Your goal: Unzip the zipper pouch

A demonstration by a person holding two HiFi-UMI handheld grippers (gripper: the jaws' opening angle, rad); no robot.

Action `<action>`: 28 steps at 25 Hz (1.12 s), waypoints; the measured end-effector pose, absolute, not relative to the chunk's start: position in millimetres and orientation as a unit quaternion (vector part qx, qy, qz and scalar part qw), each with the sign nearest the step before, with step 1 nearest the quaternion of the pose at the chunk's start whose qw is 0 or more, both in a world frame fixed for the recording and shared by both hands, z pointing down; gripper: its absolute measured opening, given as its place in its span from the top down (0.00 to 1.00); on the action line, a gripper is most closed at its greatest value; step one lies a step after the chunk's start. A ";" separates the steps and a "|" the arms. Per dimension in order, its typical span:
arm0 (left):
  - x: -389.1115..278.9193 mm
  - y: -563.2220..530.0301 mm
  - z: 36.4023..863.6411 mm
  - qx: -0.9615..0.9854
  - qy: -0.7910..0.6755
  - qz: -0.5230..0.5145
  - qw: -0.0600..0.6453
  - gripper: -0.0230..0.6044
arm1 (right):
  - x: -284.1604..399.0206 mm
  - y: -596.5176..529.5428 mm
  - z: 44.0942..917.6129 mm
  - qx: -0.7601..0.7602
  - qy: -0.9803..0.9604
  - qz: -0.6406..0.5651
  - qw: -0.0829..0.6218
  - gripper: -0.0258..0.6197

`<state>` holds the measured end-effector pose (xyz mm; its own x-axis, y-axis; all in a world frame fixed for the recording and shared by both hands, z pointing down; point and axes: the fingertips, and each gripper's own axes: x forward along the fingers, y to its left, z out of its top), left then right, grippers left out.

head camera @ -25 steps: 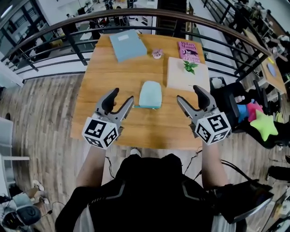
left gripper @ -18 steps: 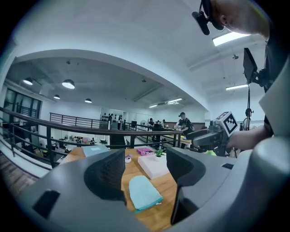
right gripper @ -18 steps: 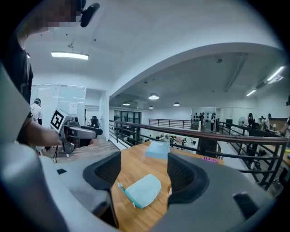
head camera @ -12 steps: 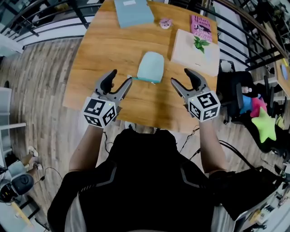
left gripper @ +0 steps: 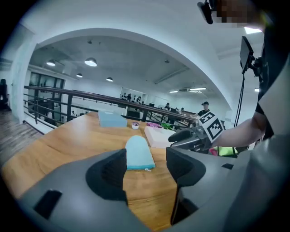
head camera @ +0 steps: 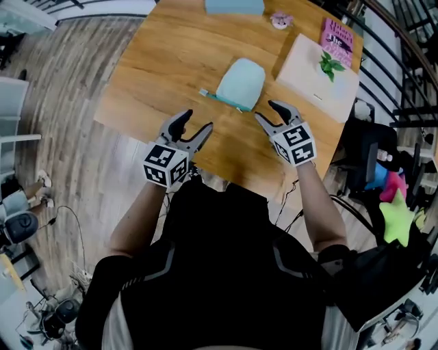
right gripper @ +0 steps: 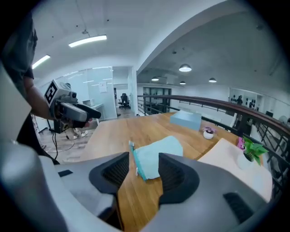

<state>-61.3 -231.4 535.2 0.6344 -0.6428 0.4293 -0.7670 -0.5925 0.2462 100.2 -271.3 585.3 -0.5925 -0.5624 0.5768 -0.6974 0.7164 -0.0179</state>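
A light blue zipper pouch (head camera: pixel 241 83) lies flat on the wooden table (head camera: pixel 171 61), its teal zipper edge (head camera: pixel 222 100) turned toward me. My left gripper (head camera: pixel 197 123) hovers over the near table edge, left of the pouch; its jaws have just been opening, with nothing between them. My right gripper (head camera: pixel 267 111) sits just right of the pouch's near corner; its jaws have just been closing and stand partly open and empty. The pouch (left gripper: pixel 138 154) lies ahead of the left gripper (left gripper: pixel 146 170). The pouch (right gripper: pixel 158 154) also lies ahead of the right gripper (right gripper: pixel 144 174).
A white box (head camera: pixel 318 72) with a small green plant sits right of the pouch, and a pink book (head camera: pixel 339 34) lies behind it. A blue box (head camera: pixel 233 5) and a small pink object (head camera: pixel 280 20) sit at the far edge. Dark railings and a bag with toys (head camera: pixel 387 198) stand at right.
Both grippers have dropped lower and closer to the near table edge. The right jaws stand narrower than before. The pouch has not moved on the table.
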 end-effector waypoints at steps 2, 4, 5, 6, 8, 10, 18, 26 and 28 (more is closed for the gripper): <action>-60.3 -225.2 544.9 0.874 -0.407 0.152 0.219 0.50 | 96.0 -272.9 604.9 0.334 -0.886 0.117 0.301 0.65; -58.8 -219.6 552.9 0.869 -0.410 0.154 0.229 0.50 | 92.4 -274.5 624.2 0.313 -0.886 0.111 0.323 0.65; -58.3 -216.5 556.2 0.868 -0.410 0.152 0.235 0.51 | 90.9 -275.1 633.0 0.305 -0.886 0.109 0.332 0.66; -58.0 -213.5 559.1 0.866 -0.411 0.149 0.242 0.51 | 89.5 -275.8 641.3 0.297 -0.886 0.107 0.339 0.66; -58.8 -208.9 564.7 0.862 -0.416 0.143 0.252 0.51 | 85.8 -277.8 655.9 0.283 -0.886 0.104 0.351 0.66; -60.3 -204.7 570.3 0.858 -0.422 0.148 0.253 0.51 | 80.1 -280.8 668.8 0.269 -0.888 0.099 0.359 0.67; -66.9 -193.2 578.3 0.847 -0.439 0.148 0.261 0.51 | 68.3 -286.2 714.2 0.221 -0.887 0.092 0.395 0.71; -76.9 -182.0 579.2 0.844 -0.443 0.158 0.257 0.51 | 65.3 -289.8 722.8 0.220 -0.889 0.091 0.392 0.81; -77.0 -180.8 578.7 0.846 -0.438 0.160 0.258 0.51 | 64.7 -289.6 723.5 0.220 -0.888 0.094 0.394 0.83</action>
